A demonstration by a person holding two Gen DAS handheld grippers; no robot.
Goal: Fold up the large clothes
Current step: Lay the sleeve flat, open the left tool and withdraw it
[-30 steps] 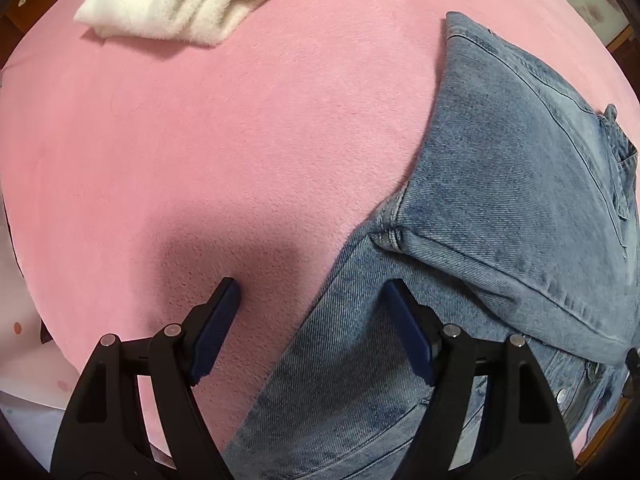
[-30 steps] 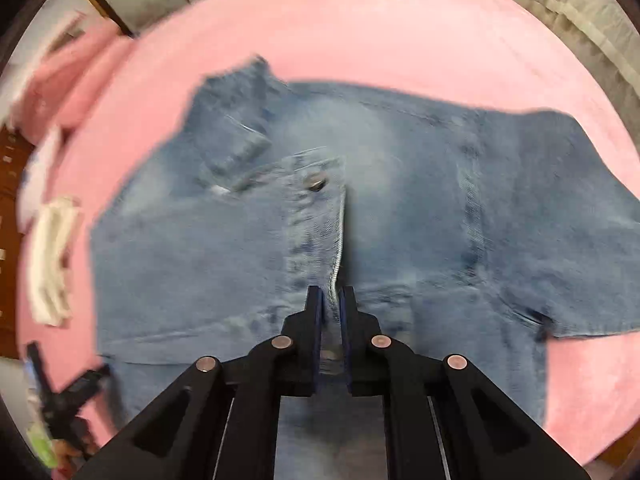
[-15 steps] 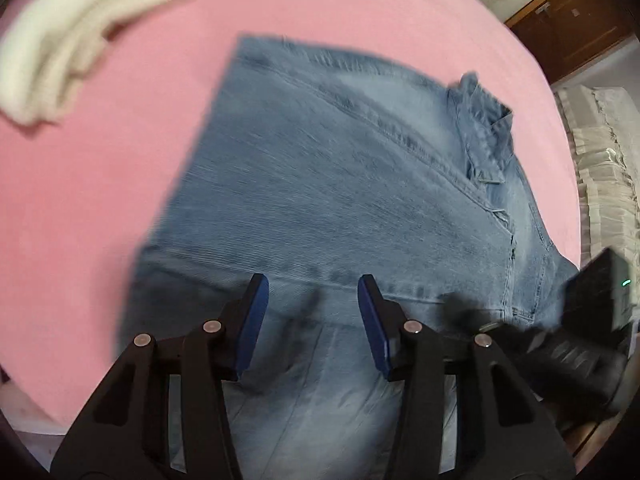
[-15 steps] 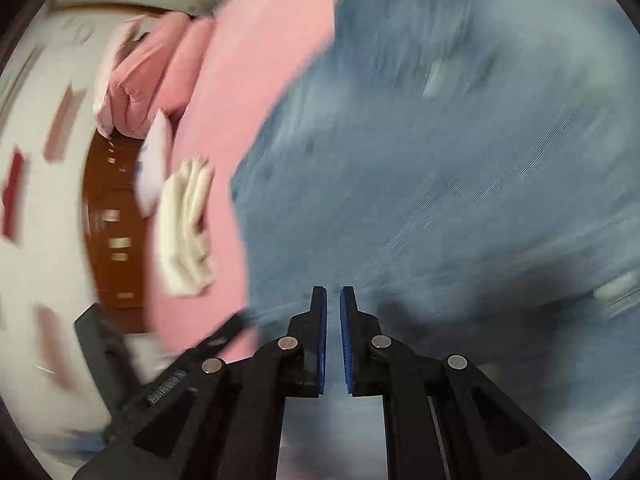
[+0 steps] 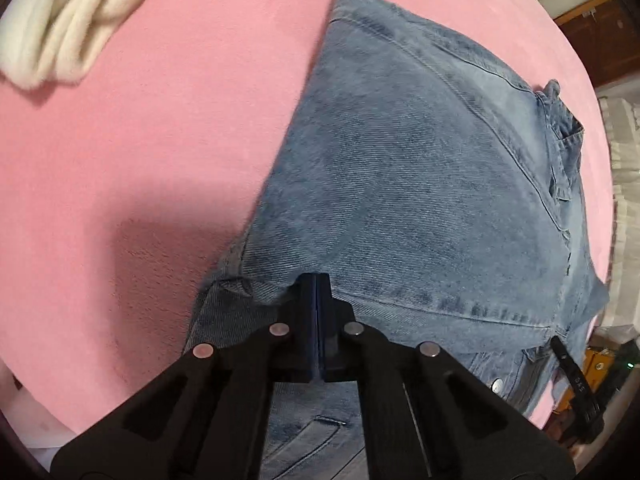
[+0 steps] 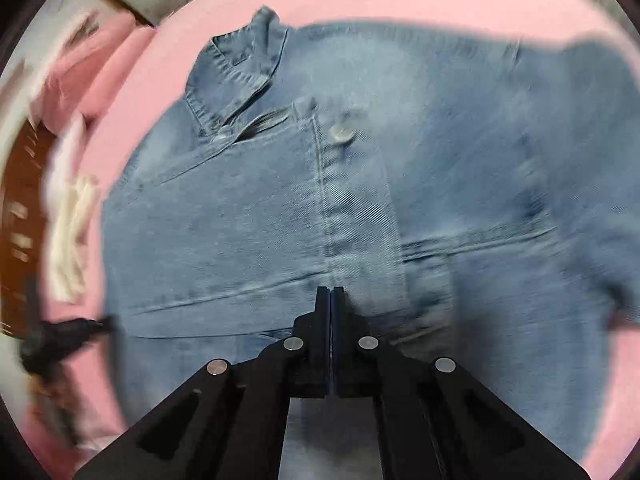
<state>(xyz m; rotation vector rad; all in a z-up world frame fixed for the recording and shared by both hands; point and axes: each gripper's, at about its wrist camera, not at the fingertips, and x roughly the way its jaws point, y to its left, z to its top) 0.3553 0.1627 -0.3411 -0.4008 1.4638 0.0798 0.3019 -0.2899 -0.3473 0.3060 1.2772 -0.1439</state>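
Observation:
A blue denim jacket (image 5: 420, 184) lies front up on a pink cover (image 5: 140, 140), one sleeve folded across its body. My left gripper (image 5: 316, 280) is shut on the folded sleeve's cuff edge near the jacket's left side. In the right wrist view the jacket (image 6: 280, 208) shows its collar and a metal button; the view is blurred. My right gripper (image 6: 331, 292) is shut over the button placket; whether cloth is pinched between the pads I cannot tell. The right gripper's tip also shows at the lower right of the left wrist view (image 5: 576, 384).
A folded white fluffy garment (image 5: 72, 20) lies on the pink cover at the far left; it also shows blurred in the right wrist view (image 6: 72, 232). Wooden furniture (image 5: 588, 16) and a pale quilted cover (image 5: 624, 200) stand beyond the cover's right edge.
My left gripper was open beside the jacket, moved over the sleeve cuff and shut on it. My right gripper stayed shut and swung about over the jacket front.

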